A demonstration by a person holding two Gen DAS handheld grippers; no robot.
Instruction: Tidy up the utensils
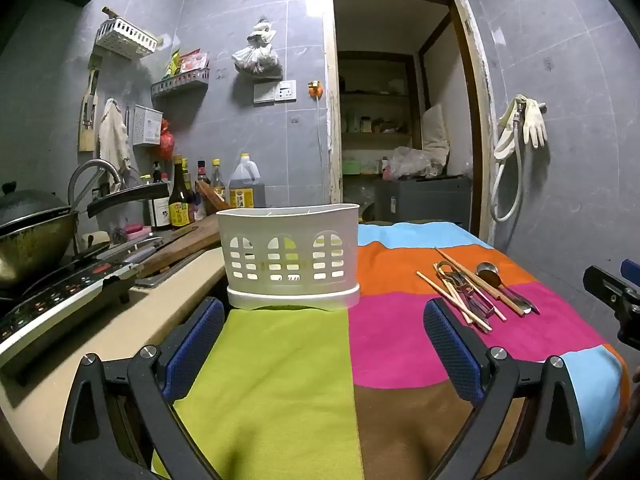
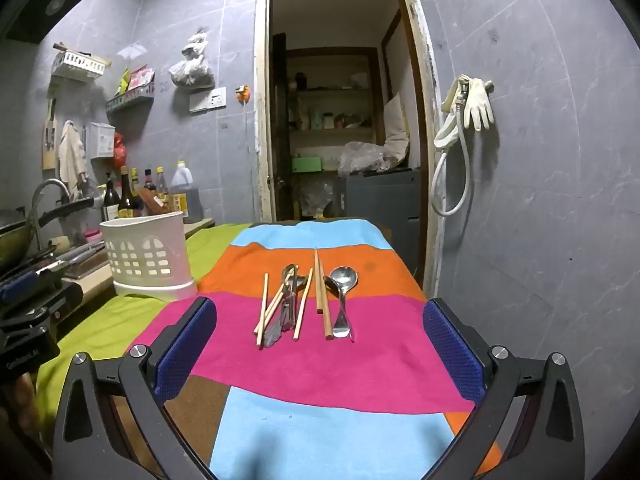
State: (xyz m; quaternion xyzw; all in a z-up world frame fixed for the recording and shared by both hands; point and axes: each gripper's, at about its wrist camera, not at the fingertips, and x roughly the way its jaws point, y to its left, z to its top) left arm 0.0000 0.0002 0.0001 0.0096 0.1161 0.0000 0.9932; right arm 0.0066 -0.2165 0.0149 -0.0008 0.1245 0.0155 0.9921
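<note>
With both my left gripper (image 1: 324,344) and right gripper (image 2: 320,348) spread wide and empty, I'd pinch the thin, light chopsticks (image 2: 304,304) mid-shaft (the steel spoon (image 2: 344,284) looks slippery).

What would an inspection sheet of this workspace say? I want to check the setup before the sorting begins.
Surface: striped cloth covers the table, lying flat.
Job's things: white holder upright on the green stripe; chopsticks, spoons and other metal utensils loose on the orange and pink stripes.
Clutter: wok, bottles, induction cooker on the counter.
Grippers: left gripper and right gripper open, both empty.
Cables: white hose hangs on the wall.
Surroundings: tiled wall, open doorway.
</note>
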